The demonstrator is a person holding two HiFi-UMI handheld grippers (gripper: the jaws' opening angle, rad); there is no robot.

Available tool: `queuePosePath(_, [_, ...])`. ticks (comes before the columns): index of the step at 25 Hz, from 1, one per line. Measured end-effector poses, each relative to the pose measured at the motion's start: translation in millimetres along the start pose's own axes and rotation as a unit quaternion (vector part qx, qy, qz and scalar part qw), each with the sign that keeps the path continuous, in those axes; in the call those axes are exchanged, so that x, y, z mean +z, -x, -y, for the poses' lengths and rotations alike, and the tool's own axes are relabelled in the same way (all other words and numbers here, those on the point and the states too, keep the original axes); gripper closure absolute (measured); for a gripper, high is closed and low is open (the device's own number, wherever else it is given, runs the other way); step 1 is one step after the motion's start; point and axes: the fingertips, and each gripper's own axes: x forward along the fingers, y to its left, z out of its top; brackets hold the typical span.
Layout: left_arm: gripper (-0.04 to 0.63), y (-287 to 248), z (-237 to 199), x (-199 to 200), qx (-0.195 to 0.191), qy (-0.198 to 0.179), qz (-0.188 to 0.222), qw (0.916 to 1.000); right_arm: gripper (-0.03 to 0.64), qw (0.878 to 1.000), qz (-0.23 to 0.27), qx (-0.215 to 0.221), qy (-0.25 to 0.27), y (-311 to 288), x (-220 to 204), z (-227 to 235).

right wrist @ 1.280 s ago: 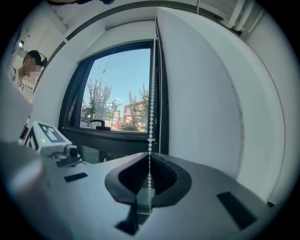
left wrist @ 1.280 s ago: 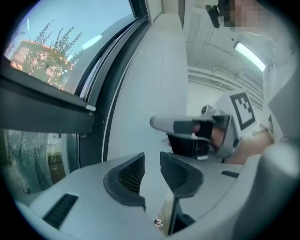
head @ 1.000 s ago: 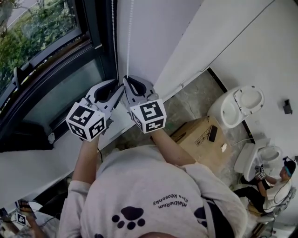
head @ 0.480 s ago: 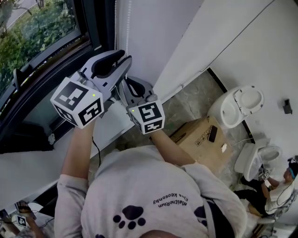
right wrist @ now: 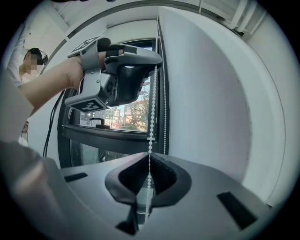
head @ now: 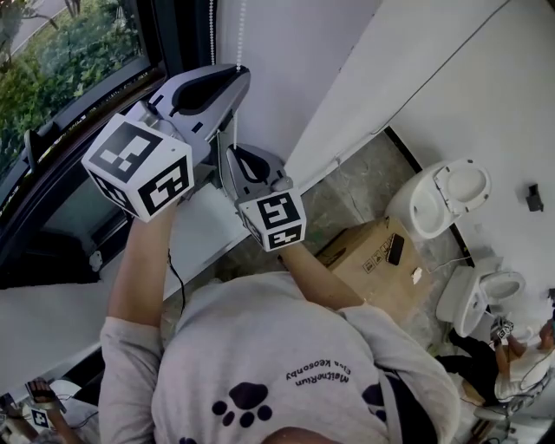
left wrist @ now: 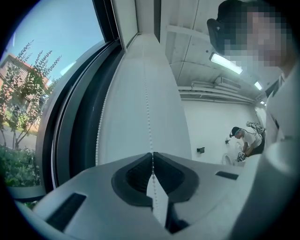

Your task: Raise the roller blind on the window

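The white bead chain of the roller blind hangs down the white wall beside the dark window frame. In the head view my left gripper is up high and has just been closing, with the chain between its jaws. The left gripper view shows the chain pinched at the jaw tips. Lower down, my right gripper is shut on the same strand, which enters its jaws. A second strand hangs free beside it. I cannot make out the blind fabric.
A dark window with greenery outside fills the upper left, above a white sill. On the floor below stand a cardboard box and two white toilets. Another person sits at the lower right.
My left gripper has risen along the chain from beside the right gripper to well above it. Its jaws went from open to shut on the chain. The right gripper has not moved.
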Motion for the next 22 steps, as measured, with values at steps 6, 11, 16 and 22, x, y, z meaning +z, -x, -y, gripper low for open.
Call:
queuePosePath(6, [0.586, 3.0, -1.2, -8.7, -0.002, 0.015, 0.003, 0.9999, 0.604, 1.0, -0.012, 0.002, -0.006, -1.5, -9.0, -2.3])
queuePosePath(11, [0.586, 8.5, 0.5, -37.8, 0.003, 0.039, -0.004, 0.9992, 0.604, 0.999, -0.044, 0.006, -0.021, 1.1, -38.5, -8.6])
queuePosePath(16, [0.586, 11.0, 4.7, -64.5, 0.011, 0.038, -0.02, 0.999, 0.604, 0.998, -0.058, 0.0, -0.015, 0.0, -64.2, -10.4])
queuePosePath(22, [0.586, 19.0, 2.3, -99.7, 0.021, 0.057, -0.033, 0.9976, 0.604, 0.996, -0.086, -0.001, -0.003, -2.1, -101.7, -14.0])
